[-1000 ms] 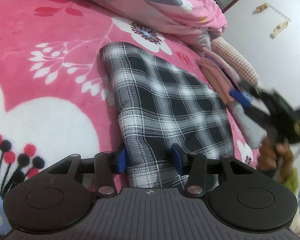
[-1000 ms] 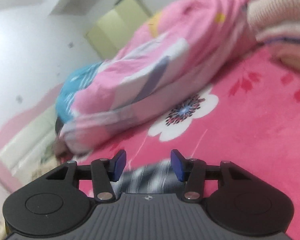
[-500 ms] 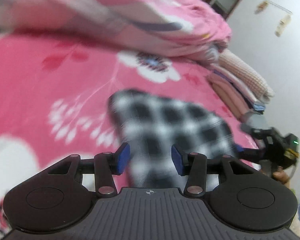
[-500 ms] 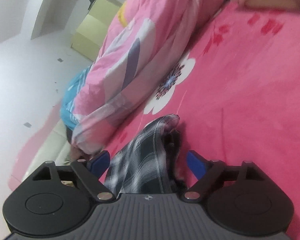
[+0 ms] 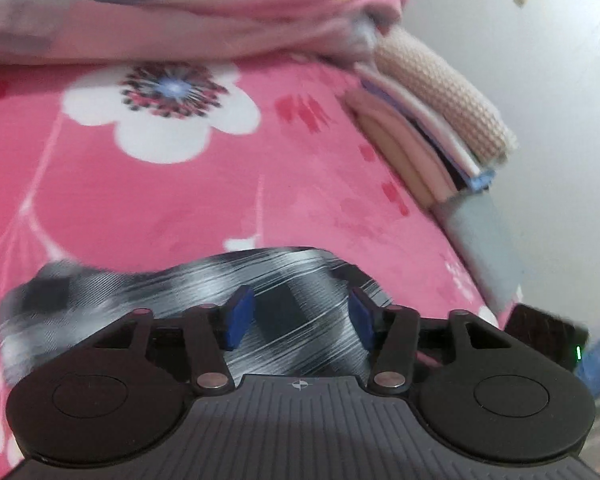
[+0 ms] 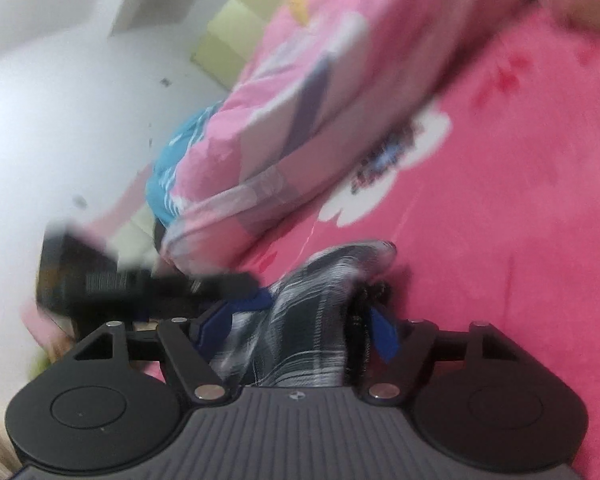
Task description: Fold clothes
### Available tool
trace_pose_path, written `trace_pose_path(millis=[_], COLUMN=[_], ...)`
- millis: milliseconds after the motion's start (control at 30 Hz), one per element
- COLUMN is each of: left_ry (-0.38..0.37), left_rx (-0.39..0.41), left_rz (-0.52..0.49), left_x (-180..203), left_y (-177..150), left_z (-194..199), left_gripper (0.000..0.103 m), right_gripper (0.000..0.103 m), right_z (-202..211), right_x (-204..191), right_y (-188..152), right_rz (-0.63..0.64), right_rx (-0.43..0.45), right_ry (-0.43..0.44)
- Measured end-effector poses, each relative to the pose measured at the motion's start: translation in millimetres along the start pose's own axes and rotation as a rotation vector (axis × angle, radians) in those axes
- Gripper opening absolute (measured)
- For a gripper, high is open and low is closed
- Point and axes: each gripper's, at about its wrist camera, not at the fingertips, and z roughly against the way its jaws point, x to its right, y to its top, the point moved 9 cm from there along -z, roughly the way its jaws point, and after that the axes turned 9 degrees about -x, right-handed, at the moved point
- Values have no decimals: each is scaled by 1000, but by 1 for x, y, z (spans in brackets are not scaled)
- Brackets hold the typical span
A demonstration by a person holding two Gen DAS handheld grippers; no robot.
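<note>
Found plaid garment [image 5: 100, 292], a black-and-white woven check, lying crumpled on the pink fleece bedspread [image 5: 340, 200], on the near side of the white flower [image 5: 160, 108] printed there. Noted a wavy, streak-blurred upper edge well short of the flower's petals.

Left gripper [image 5: 299, 314]: found with its jaws moderately apart and just opening further. Saw checked cloth filling the gap between the blue pads [image 5: 236, 316], with no pad seen pressing on it. Recorded as released.

Right gripper [image 6: 300, 326]: found with its jaws wide, having just been closing. Saw a bunched, ridge-shaped fold of the garment standing between the blue pads [image 6: 384, 334], its dark frayed edge hard against the right pad. Could not determine through the blur whether the pads were pressing on it.

Beyond the flower: observed a puffy pink quilt [image 5: 180, 12] with grey and white patches, heaped in soft folds. To the right of the flower: logged a stack of folded clothes [image 5: 420, 120], flat layers of pale pink, white and blue under a beige waffle-knit piece, with a smooth grey-blue fold at its near end. Behind the stack: noted a plain white wall [image 5: 540, 80].

In the right wrist view, past the quilt from the flower: recorded a teal striped cloth [image 6: 172, 172] and a pale yellow-green boxy cabinet [image 6: 228, 40], both soft with blur.
</note>
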Motion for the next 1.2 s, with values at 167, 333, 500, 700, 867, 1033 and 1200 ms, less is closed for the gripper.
trace_pose_path(millis=[167,333,500,700,867,1033,1200], left_ry=[46,197,363,481,492,455,453], left_rx=[-72,-155,-282,-387,-363,-341,-329], left_rz=[-93,-192,-335,-440,-431,-369,-364], left_x=[22,34,48,49,47,39,39], left_y=[8,7,9,6,6,6,5], left_z=[-5,-15,-31,-47,-46,-40,-39], left_gripper=[62,62,62,50,43,43,43], right_gripper=[76,76,76,77,77,92,100], right_z=[-9,-29,-44,-48,-28,16,23], right_x=[-48,-81,-94,-95,-95,-70,-23], right_y=[-12,-33,-51,-58,-60,-48,-22], right_rz=[282,568,757,844,771,514,167], right_rx=[24,2,-16,-27,0,36,-49], right_ry=[-191,-423,-573,-644,-547,-319,-30])
